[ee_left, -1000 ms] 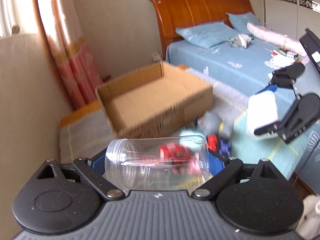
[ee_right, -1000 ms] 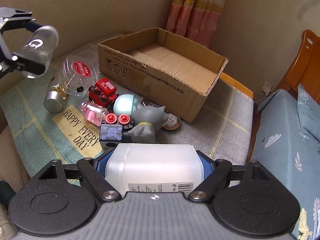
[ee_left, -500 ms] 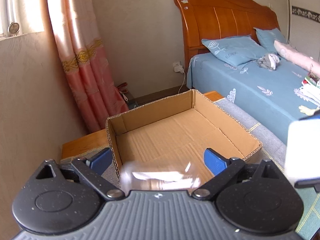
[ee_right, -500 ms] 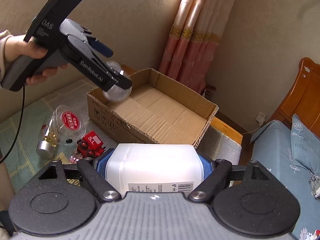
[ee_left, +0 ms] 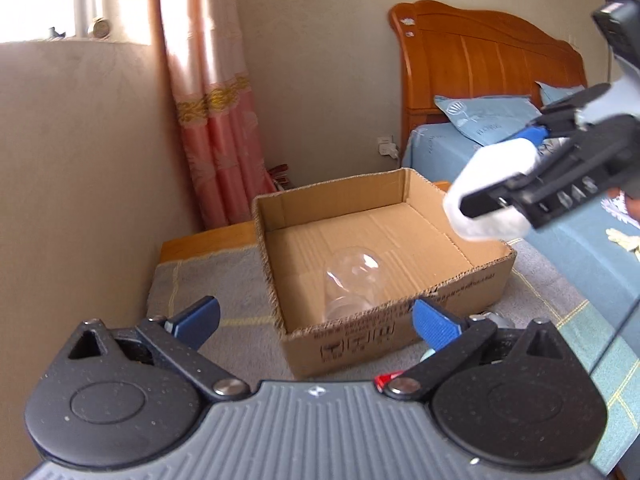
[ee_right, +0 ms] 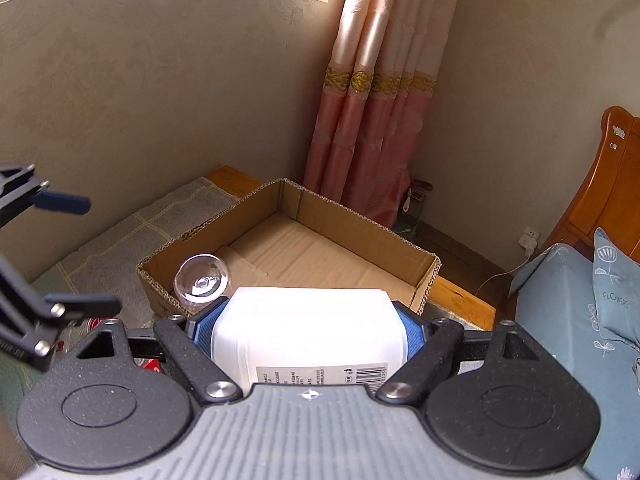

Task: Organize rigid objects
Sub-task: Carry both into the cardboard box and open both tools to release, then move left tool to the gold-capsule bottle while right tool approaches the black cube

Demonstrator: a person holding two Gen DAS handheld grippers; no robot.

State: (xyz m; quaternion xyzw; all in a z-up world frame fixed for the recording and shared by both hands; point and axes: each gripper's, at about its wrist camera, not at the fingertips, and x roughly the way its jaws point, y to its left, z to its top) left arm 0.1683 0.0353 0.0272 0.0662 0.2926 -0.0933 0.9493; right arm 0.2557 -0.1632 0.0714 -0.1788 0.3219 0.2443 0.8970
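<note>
wall: beige, far left in both views
curtain: pink with gold band, hangs in the corner behind the box
left gripper: spread wide, nothing between the 2 blue pads, hovering in front of the box's near wall; also seen at the left edge of the right wrist view
surface: grey checked cloth, box sits on it
cardboard box: open top, shallow, on the surface; printed text on near wall
clear jar: transparent plastic, inside the box near its front-left corner, not held by anything; in the right wrist view its round end faces the camera just inside the box's near corner; upright or on its side, cannot tell
red object: small bit showing just past the left gripper's body, too hidden to identify
white bottle: opaque plastic, barcode label on its near end, pinched between the right gripper's pads; from the left wrist view it is in the air over the box's right side
right gripper: closed onto the white bottle, both blue pads pressed against its sides
wall socket: white, plug in it, between curtain and headboard
headboard: orange wood
bed: blue sheet and blue pillows, right of the box
</note>
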